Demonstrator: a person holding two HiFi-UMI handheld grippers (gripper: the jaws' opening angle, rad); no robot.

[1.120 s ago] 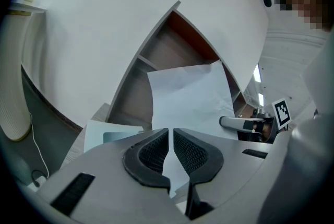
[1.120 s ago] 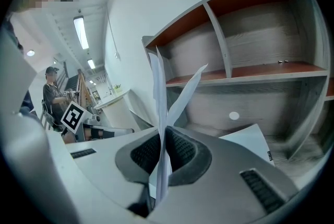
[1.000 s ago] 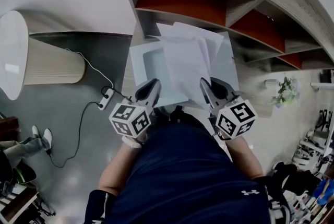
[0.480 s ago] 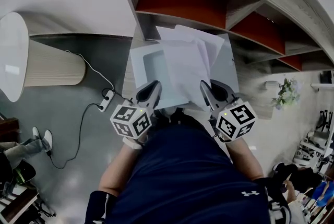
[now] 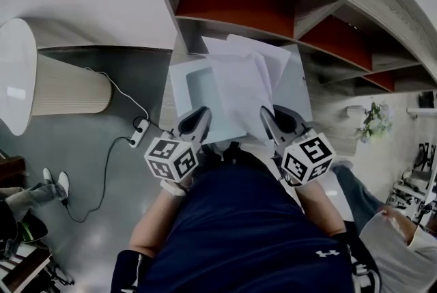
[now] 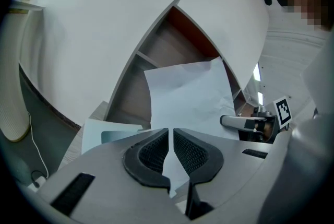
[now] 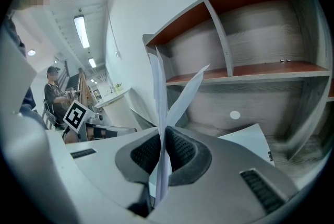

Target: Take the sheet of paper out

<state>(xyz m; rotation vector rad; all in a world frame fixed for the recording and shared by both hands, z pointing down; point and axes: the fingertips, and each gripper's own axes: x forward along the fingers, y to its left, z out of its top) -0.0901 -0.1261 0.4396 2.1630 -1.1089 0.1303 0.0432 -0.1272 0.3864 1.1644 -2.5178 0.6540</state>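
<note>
Several white sheets of paper (image 5: 239,90) fan out over a pale blue folder (image 5: 186,83) on the desk in front of the shelves. My left gripper (image 5: 199,117) is shut on the near left edge of a sheet (image 6: 188,97), and a white strip shows between its pads. My right gripper (image 5: 272,117) is shut on the near right edge. There the paper (image 7: 158,92) stands edge-on between the pads, with a second sheet splaying off to the right. Both grippers sit close to my body, side by side.
A grey shelf unit with red back panels (image 5: 232,5) rises just behind the papers. A ribbed beige drum (image 5: 65,83) and a power strip with cable (image 5: 138,129) lie on the floor at left. A person (image 5: 399,237) is at lower right, near a small plant (image 5: 372,117).
Both grippers and the sheets have kept their place. A person has walked into the lower right of the head view.
</note>
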